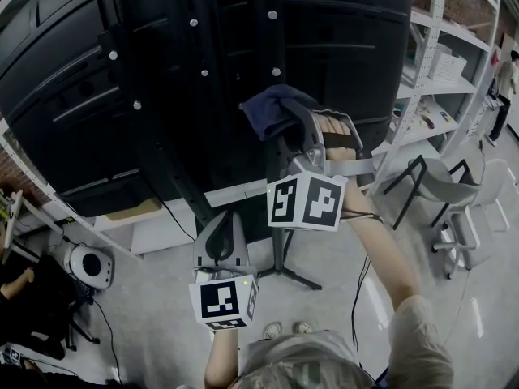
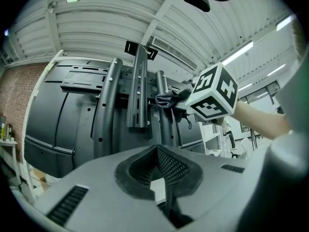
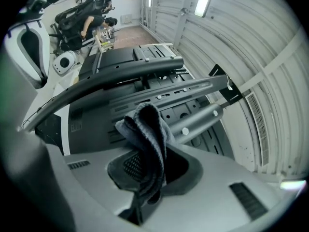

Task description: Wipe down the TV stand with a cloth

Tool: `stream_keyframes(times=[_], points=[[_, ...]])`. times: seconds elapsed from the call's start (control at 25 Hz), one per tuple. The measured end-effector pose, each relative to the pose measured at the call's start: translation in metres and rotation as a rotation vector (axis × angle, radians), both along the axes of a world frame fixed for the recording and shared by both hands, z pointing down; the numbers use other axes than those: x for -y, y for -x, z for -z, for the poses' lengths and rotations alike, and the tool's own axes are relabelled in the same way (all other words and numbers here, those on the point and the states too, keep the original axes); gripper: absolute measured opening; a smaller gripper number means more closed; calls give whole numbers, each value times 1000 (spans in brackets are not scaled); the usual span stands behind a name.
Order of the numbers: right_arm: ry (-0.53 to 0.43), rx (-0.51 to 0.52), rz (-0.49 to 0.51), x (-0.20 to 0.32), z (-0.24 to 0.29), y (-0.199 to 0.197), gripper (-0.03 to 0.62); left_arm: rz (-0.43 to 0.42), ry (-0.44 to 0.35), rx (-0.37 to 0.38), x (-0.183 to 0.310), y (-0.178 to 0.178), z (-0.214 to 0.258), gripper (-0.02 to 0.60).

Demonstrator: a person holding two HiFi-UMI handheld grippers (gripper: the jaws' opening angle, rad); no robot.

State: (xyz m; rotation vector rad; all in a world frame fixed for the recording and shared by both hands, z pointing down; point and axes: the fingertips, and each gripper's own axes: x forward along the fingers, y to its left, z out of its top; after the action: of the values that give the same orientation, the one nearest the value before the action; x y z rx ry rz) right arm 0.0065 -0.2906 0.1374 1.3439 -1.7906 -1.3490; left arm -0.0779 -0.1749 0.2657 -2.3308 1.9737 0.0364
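The black TV stand's upright rails [image 1: 268,55] run up the back of a big black TV [image 1: 162,71]. My right gripper [image 1: 282,130] is shut on a dark blue cloth [image 1: 276,108], which it holds against a rail about halfway up. In the right gripper view the cloth [image 3: 147,134] bunches out of the jaws of the right gripper [image 3: 145,166], just in front of a round stand tube [image 3: 195,122]. My left gripper [image 1: 220,220] hangs lower, to the left of the post, shut and holding nothing. Past the left gripper [image 2: 161,153], its view shows the rails [image 2: 137,91] and the cloth [image 2: 169,98].
The stand's foot [image 1: 285,272] rests on the grey floor by my shoes. White shelving [image 1: 442,63] and chairs [image 1: 454,193] stand at the right, with a person [image 1: 507,83] far behind. A round white device [image 1: 85,266] sits on the floor at the left.
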Motion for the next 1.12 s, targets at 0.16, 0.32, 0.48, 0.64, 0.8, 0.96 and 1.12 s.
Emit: stream_keyframes(times=[0.16, 0.32, 0.48, 0.64, 0.8, 0.96, 1.12], points=[[28, -8, 4, 0, -16, 0, 57, 5, 17, -5, -1, 1, -6, 15], [48, -20, 5, 0, -31, 1, 57, 4, 21, 15, -1, 1, -7, 15], [65, -24, 6, -1, -44, 0, 57, 21, 17, 17, -3, 7, -4, 14], [82, -23, 12, -4, -56, -1, 57, 32, 29, 9, -5, 6, -12, 15], [104, -27, 17, -5, -73, -1, 57, 31, 46, 5, -7, 3, -23, 15], [121, -44, 26, -5, -94, 0, 57, 44, 48, -4, -5, 4, -35, 15], [119, -71, 41, -6, -115, 1, 57, 79, 19, -47, -2, 8, -44, 15]])
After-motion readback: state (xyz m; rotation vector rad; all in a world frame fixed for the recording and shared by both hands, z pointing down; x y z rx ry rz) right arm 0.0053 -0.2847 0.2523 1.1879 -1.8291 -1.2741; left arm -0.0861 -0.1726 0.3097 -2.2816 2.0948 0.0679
